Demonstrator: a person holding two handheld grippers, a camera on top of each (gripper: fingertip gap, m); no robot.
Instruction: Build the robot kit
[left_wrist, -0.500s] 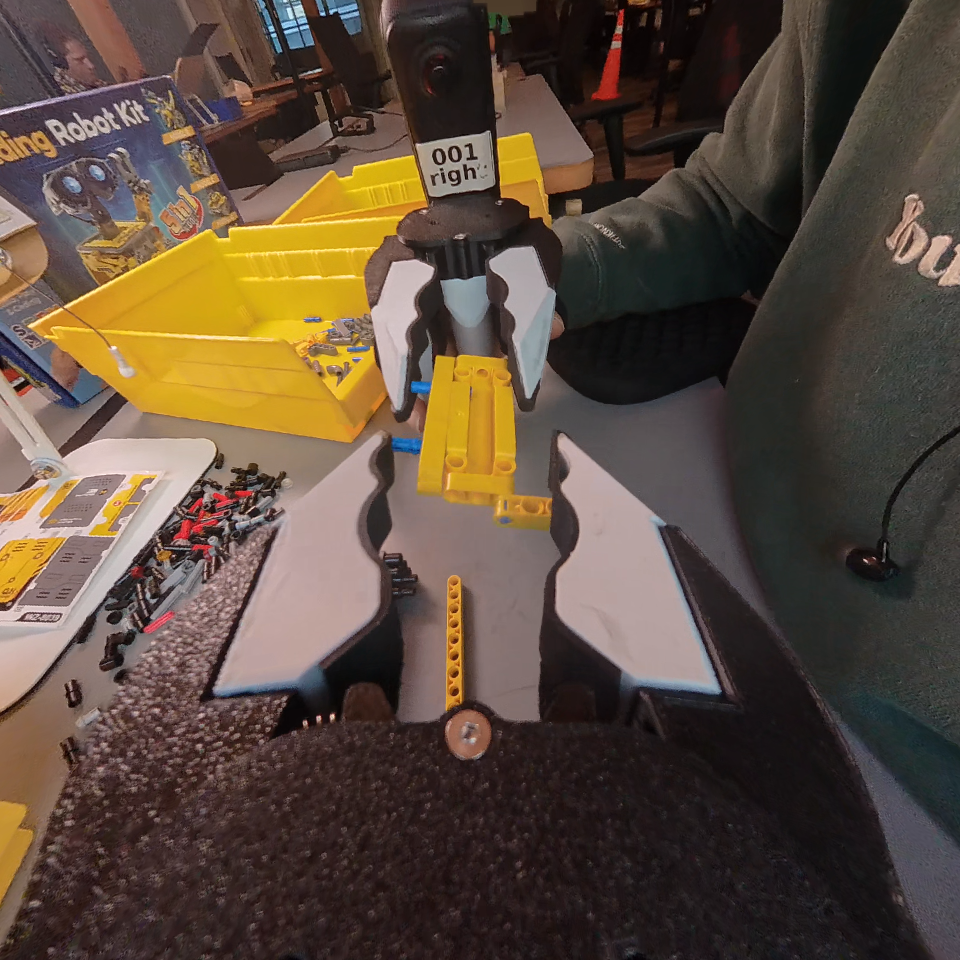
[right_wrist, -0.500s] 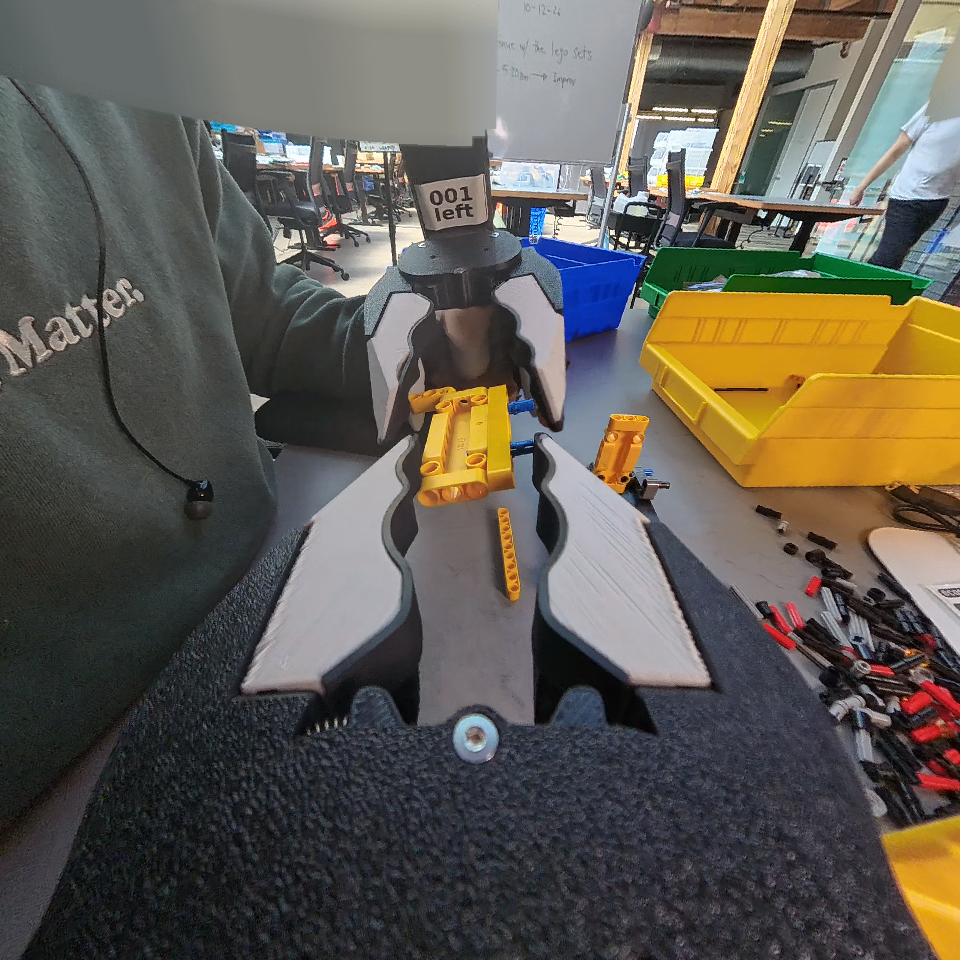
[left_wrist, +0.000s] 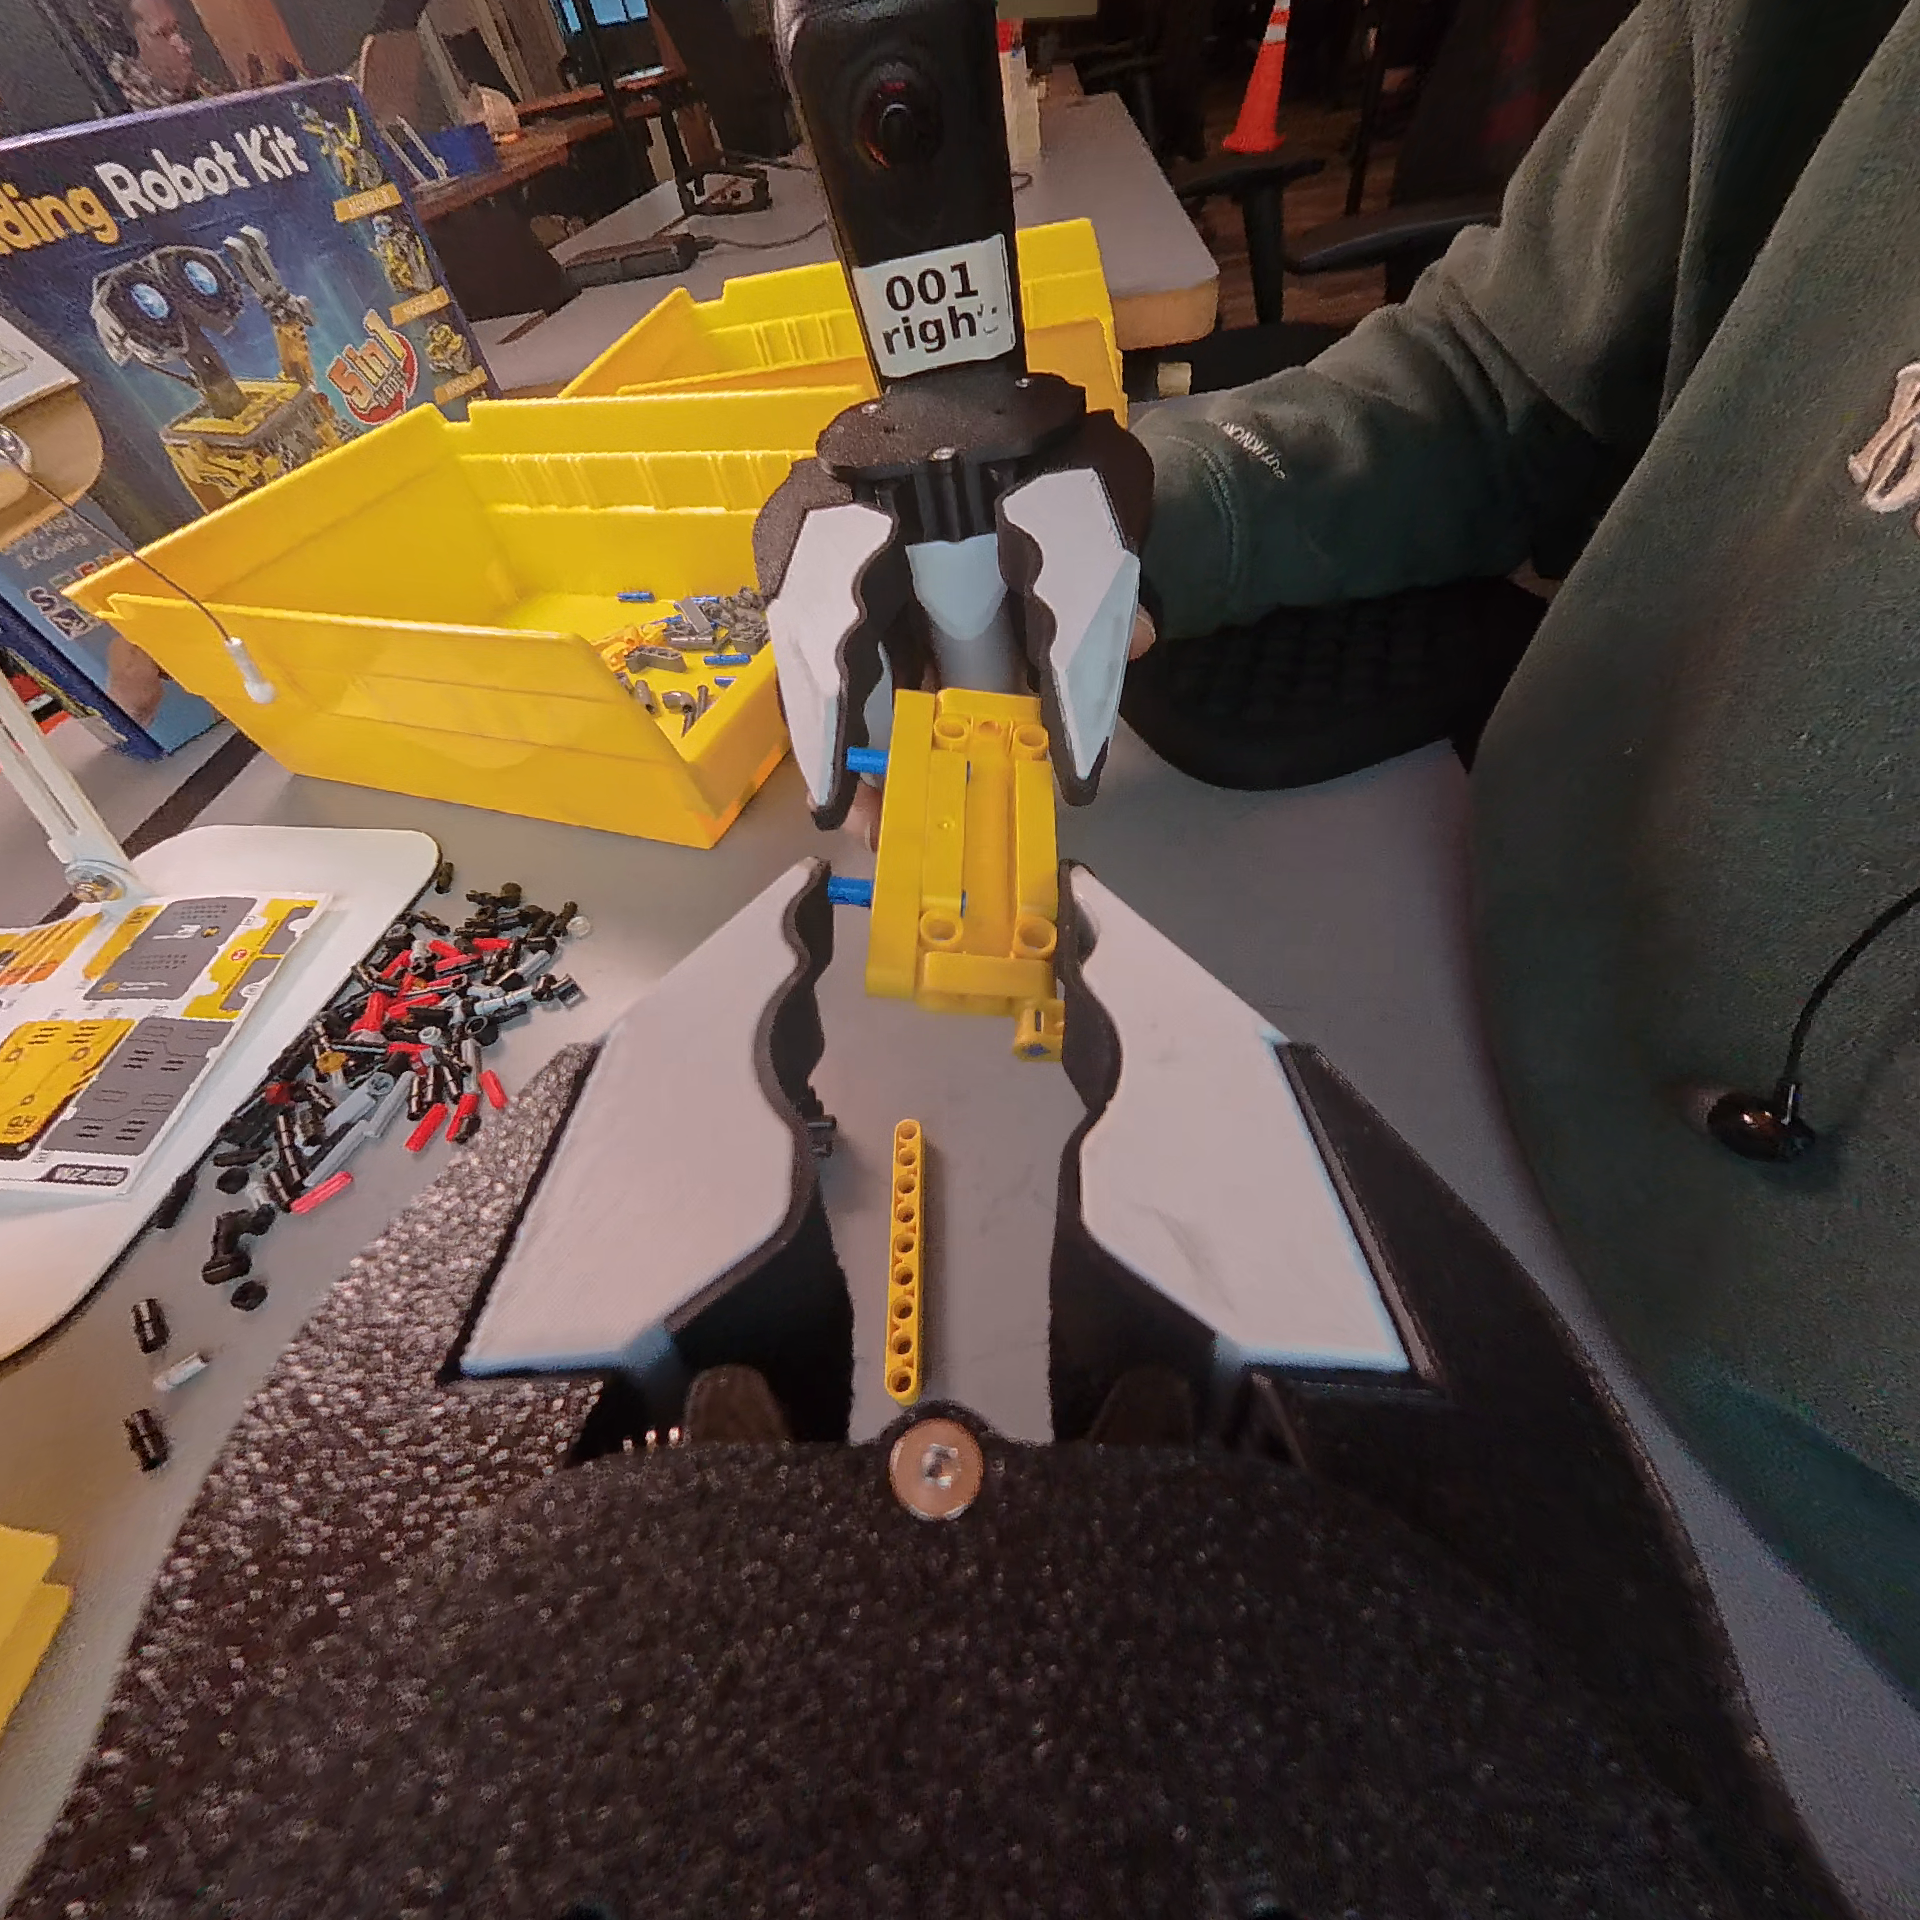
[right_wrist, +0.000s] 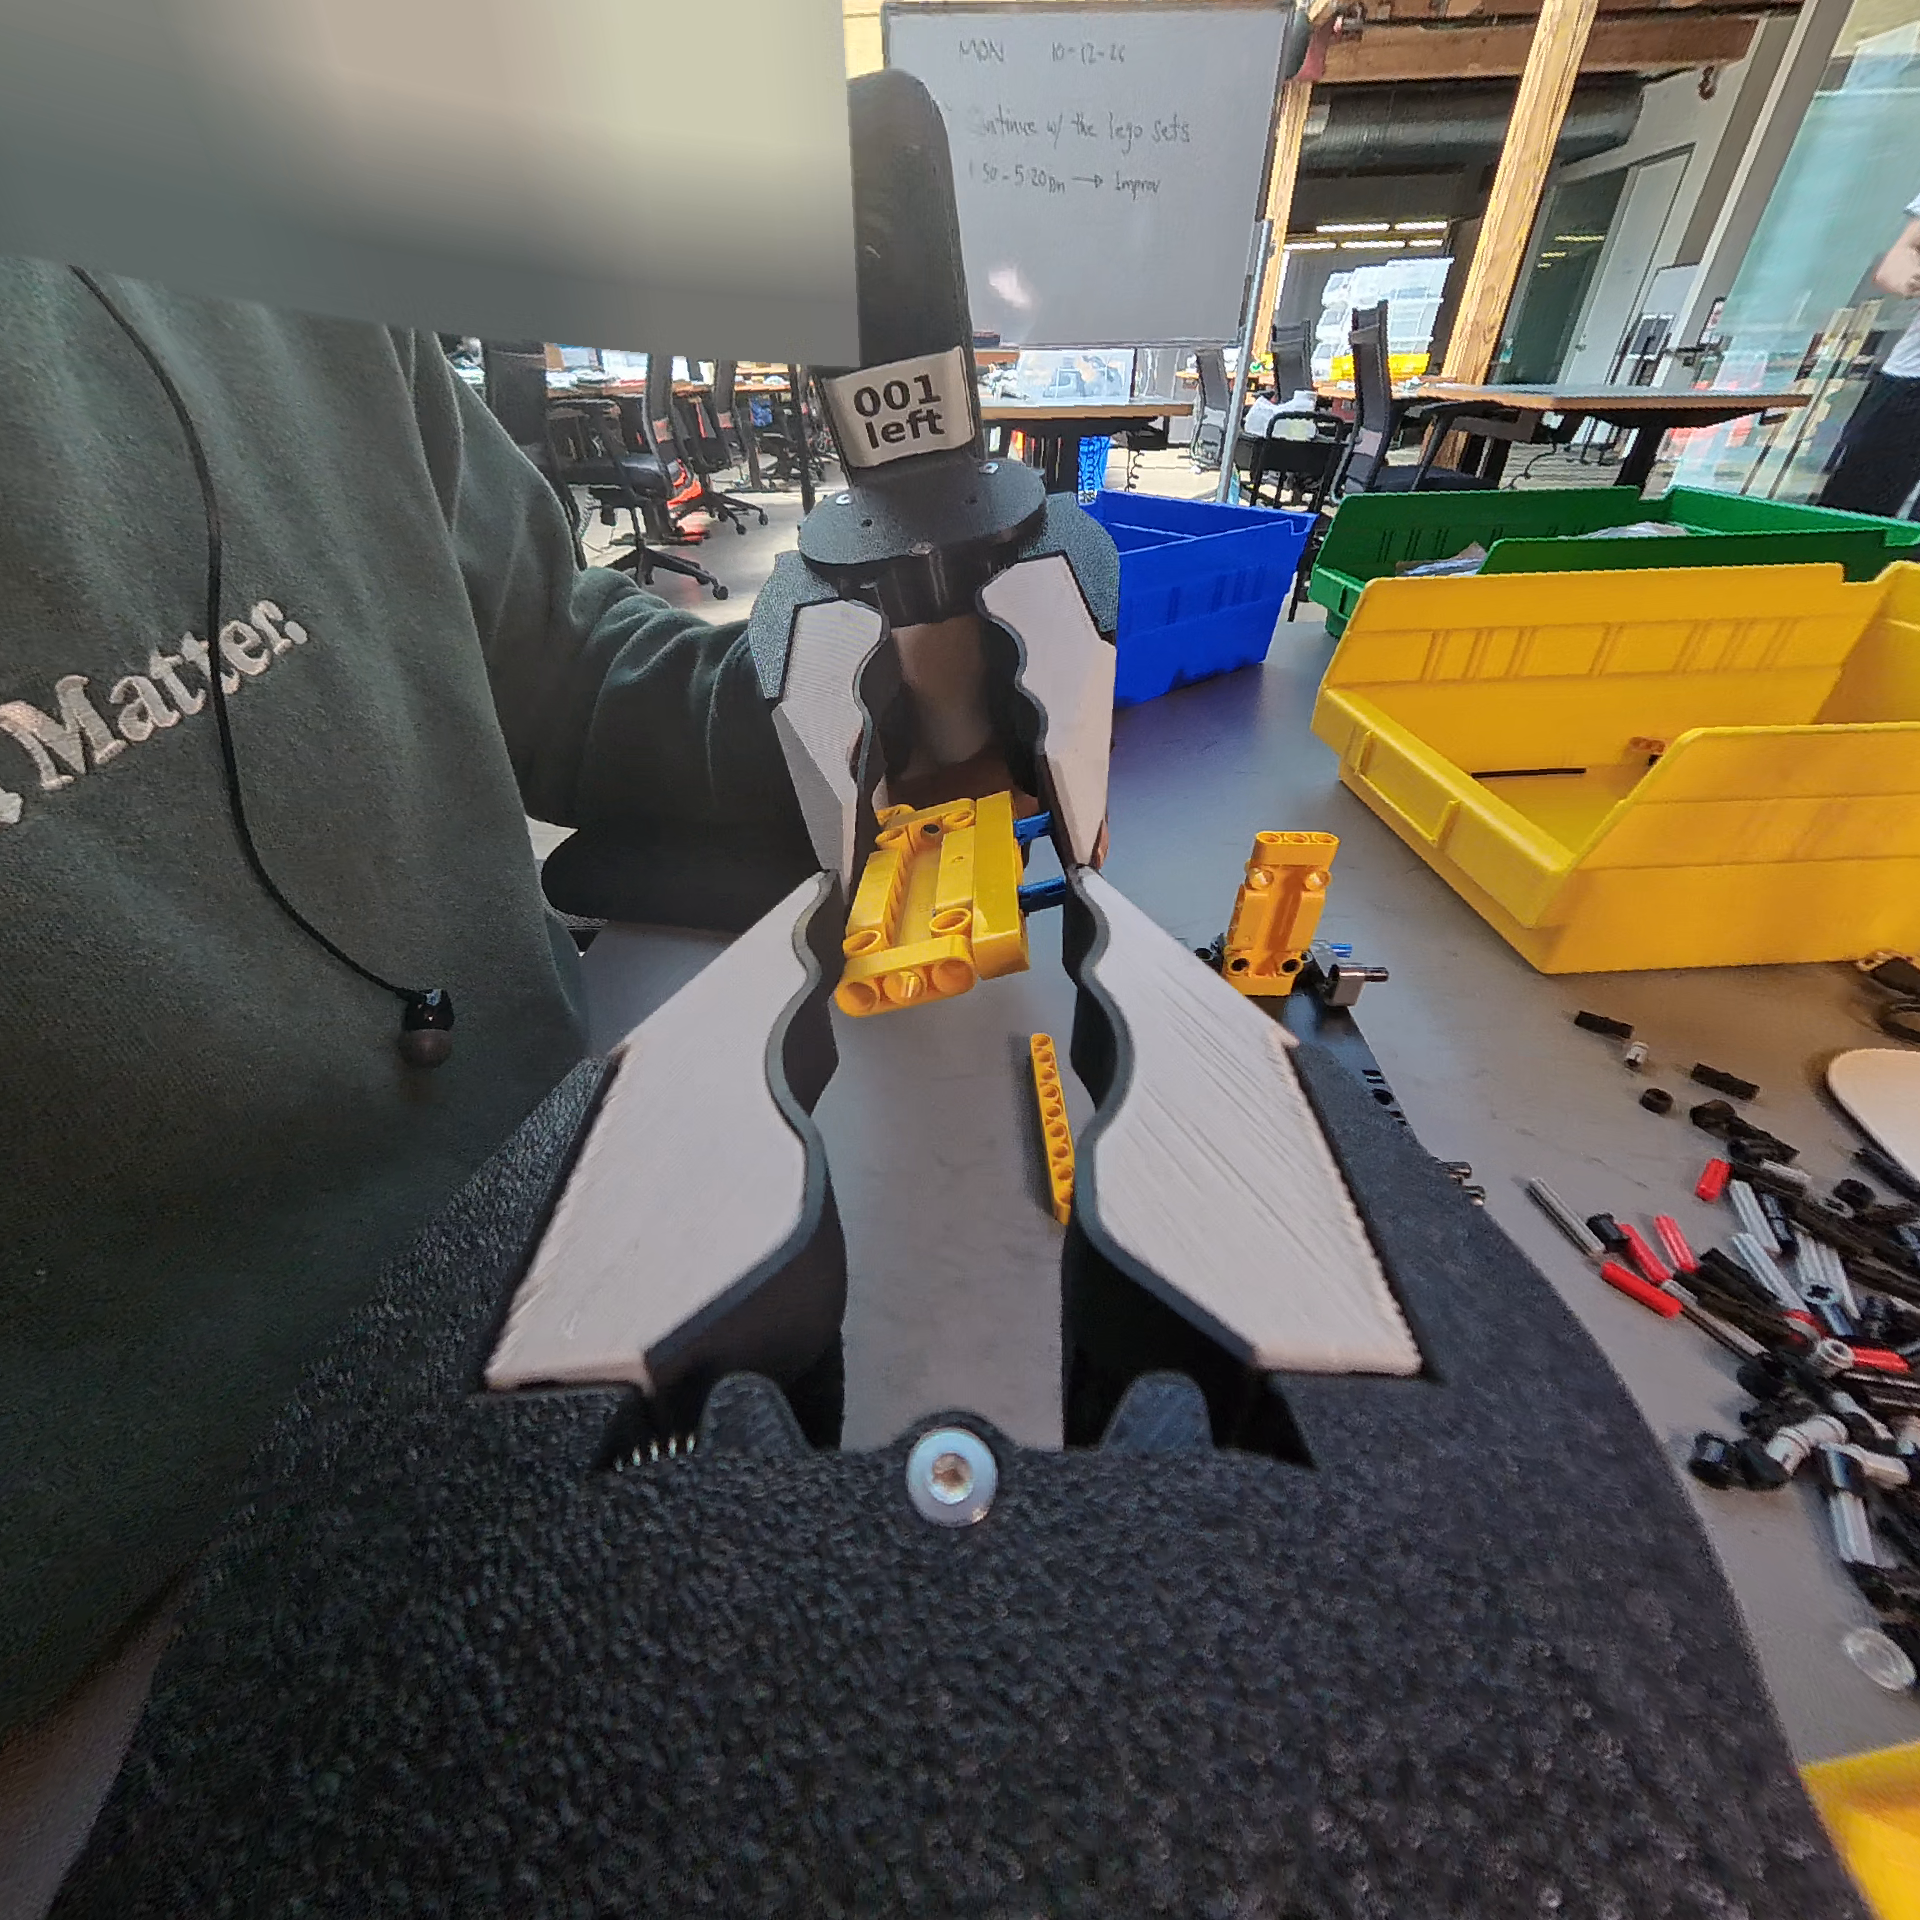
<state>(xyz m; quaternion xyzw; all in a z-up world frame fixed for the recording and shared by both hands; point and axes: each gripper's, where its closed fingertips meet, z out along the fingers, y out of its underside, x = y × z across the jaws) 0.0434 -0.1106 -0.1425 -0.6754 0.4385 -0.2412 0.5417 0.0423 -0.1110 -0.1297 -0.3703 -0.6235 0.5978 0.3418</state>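
blurred patch (right_wrist: 416, 156), box (left_wrist: 208, 312) (edge-cut)

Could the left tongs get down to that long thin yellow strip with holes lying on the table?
Probably yes. The yellow strip lies flat and alone on the table, right below the left tongs. But those tongs, like the right tongs, look closed on the yellow block assembly.

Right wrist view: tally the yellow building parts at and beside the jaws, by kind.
Yellow frame, held up in the jaws: 1
Long yellow beam, flat on the table: 1
Orange-yellow block, standing on the table: 1
Total: 3
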